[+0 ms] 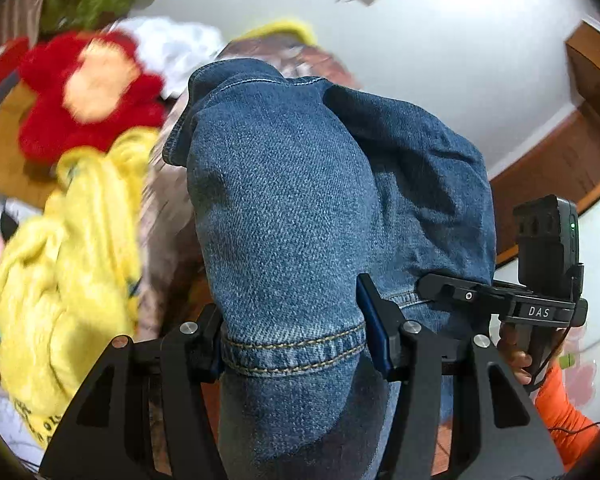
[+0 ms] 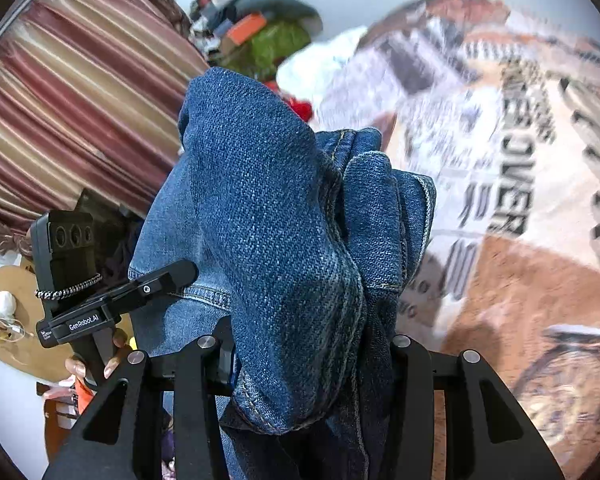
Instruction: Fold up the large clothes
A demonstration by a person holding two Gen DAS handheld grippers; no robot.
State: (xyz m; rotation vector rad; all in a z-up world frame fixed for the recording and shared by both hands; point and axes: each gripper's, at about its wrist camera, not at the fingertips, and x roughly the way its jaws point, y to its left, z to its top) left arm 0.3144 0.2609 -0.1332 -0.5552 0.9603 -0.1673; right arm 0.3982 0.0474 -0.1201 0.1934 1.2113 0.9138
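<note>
Blue denim jeans (image 1: pixel 284 200) fill the middle of both views. My left gripper (image 1: pixel 296 344) is shut on a hemmed leg end of the jeans, which bulges up over the fingers. My right gripper (image 2: pixel 312 364) is shut on another bunched part of the jeans (image 2: pixel 276 220), with seams and folds hanging over its fingers. The right gripper also shows at the right of the left wrist view (image 1: pixel 444 292), and the left gripper at the left of the right wrist view (image 2: pixel 172 276), both pressed into the denim. The jeans are lifted off the surface.
A yellow garment (image 1: pixel 68 280) and a red plush toy (image 1: pixel 88 96) lie at the left. A printed brown and white bedspread (image 2: pixel 520 200) lies under the jeans. A striped curtain (image 2: pixel 72 100) hangs at the left. Wooden furniture (image 1: pixel 560 160) stands at the right.
</note>
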